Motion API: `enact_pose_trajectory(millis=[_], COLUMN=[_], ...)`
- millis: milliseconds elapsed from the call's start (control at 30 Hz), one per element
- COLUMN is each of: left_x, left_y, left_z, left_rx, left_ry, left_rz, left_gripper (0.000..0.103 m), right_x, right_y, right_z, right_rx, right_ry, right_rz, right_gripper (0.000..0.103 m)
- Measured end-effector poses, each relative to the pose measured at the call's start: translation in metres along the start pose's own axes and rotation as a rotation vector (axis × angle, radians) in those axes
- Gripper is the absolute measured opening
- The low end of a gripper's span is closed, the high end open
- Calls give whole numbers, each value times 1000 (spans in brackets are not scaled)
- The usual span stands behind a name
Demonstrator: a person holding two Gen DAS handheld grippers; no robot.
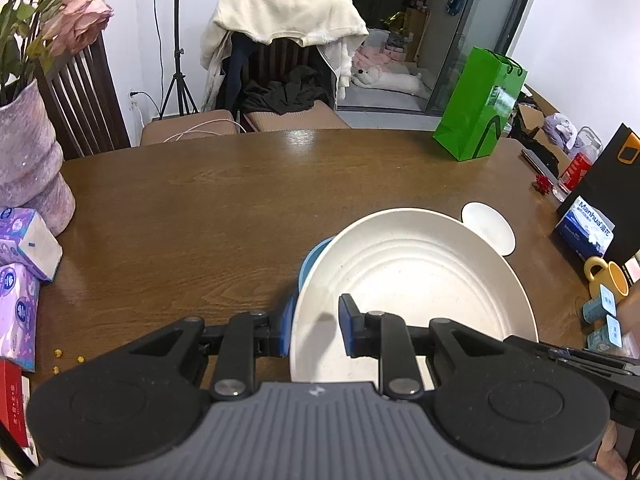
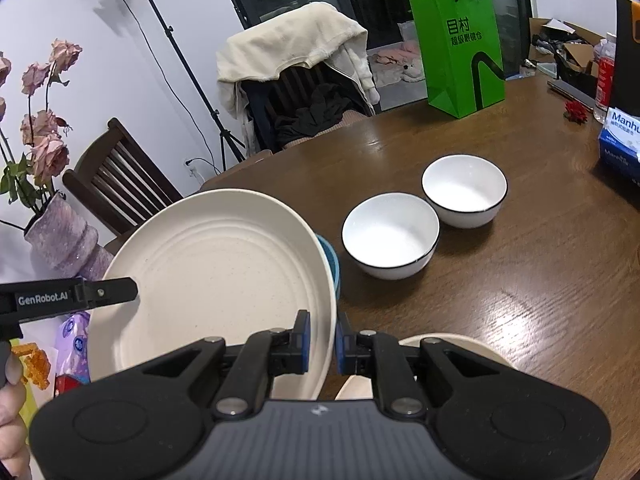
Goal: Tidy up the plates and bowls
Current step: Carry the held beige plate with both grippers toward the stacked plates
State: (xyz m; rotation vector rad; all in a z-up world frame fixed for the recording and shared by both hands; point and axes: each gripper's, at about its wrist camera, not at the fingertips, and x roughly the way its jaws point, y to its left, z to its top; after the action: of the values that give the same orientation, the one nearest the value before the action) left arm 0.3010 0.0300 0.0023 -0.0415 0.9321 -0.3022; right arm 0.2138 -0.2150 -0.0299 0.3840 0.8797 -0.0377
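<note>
A large cream plate (image 1: 416, 280) (image 2: 212, 264) is held tilted above the brown table (image 1: 208, 208). My left gripper (image 1: 314, 330) straddles its left rim, jaws a little apart on either side. My right gripper (image 2: 322, 340) is shut on its right rim. A blue plate (image 1: 314, 260) (image 2: 332, 260) shows just behind and under the cream one. Two white bowls with dark rims (image 2: 390, 236) (image 2: 464, 190) stand on the table to the right; one shows partly in the left wrist view (image 1: 490, 228). Another cream plate (image 2: 452, 344) lies under my right gripper.
A green paper bag (image 1: 478, 106) (image 2: 460, 48) stands at the far right of the table. A pink vase (image 1: 28, 160) and tissue packs (image 1: 24, 240) sit at the left. A tissue box (image 1: 586, 232), yellow mug (image 1: 606, 274) and black bag crowd the right edge. Chairs stand behind the table.
</note>
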Motion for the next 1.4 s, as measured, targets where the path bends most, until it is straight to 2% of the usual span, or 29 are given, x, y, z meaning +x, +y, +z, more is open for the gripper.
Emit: enact_pose_trajectory(millis=[333, 667, 1400], left_x=[-1, -4, 0], left_y=[8, 2, -28], left_z=[-12, -24, -53], left_rx=[-33, -59, -98], left_ry=[8, 8, 34], left_rz=[-2, 11, 12], left_gripper=[24, 24, 24], right_x=[2, -2, -12], right_y=[4, 1, -35], right_z=[-15, -15, -29], right_rx=[-6, -55, -78], right_ry=[29, 36, 72], right_rz=[4, 8, 15], right_gripper=[12, 12, 13])
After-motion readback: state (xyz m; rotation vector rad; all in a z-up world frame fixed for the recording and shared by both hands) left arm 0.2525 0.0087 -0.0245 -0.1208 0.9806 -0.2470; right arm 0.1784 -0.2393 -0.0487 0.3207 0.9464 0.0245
